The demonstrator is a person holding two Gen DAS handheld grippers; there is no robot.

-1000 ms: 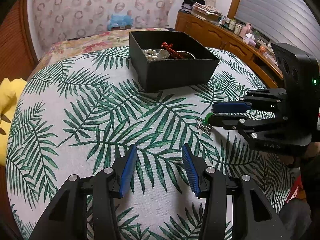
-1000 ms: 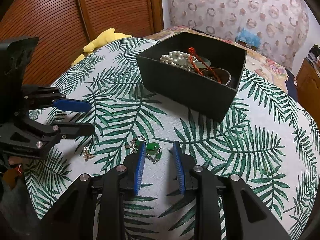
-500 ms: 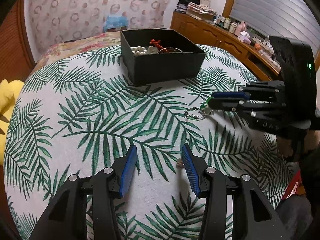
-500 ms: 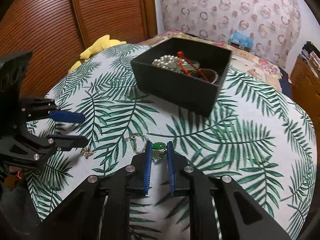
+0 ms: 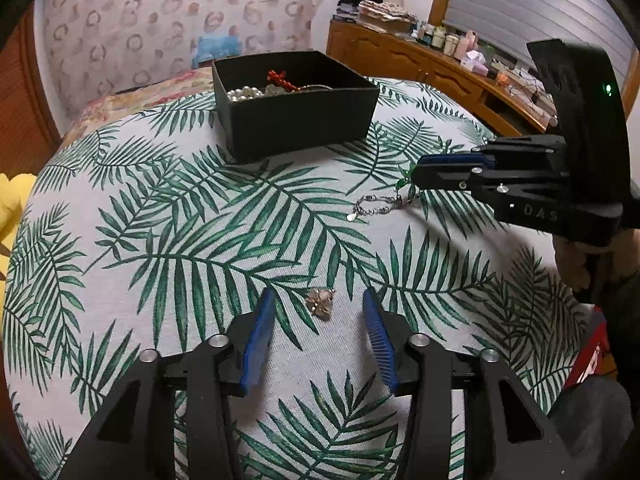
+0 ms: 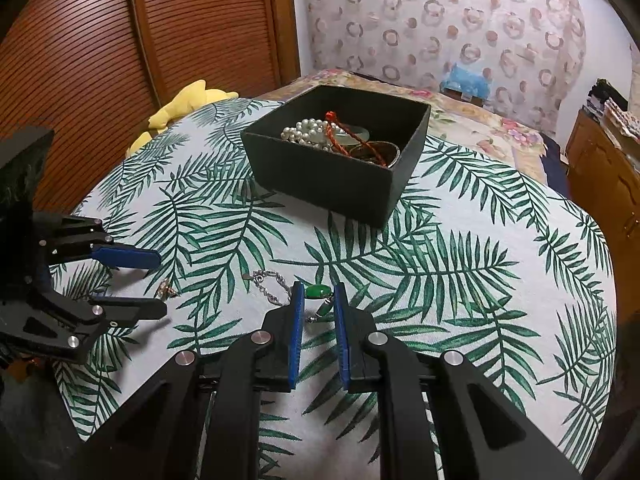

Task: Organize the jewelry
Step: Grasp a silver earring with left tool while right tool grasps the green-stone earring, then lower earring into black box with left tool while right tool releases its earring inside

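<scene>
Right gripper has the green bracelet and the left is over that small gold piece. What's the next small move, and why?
Probably carry the green-stone bracelet to the black box: the right gripper is pinching it, chain trailing on the cloth. The left gripper, jaws closing around the gold piece, hasn't gripped yet.

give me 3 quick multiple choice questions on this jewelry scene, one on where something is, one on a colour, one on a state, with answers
1. Where does the small gold earring lie?
A. in the black box
B. on the leaf-print cloth between the left gripper's fingers
C. on the wooden dresser

2. What colour are the stones on the bracelet at the right gripper?
A. green
B. red
C. yellow

3. How is the black box?
A. closed with a lid
B. tipped over
C. open-topped with jewelry inside

Answers: 1 B, it sits on the cloth between the left gripper's closing, untouching pads. 2 A, green stones show between the pads. 3 C, pearls show inside.
</scene>
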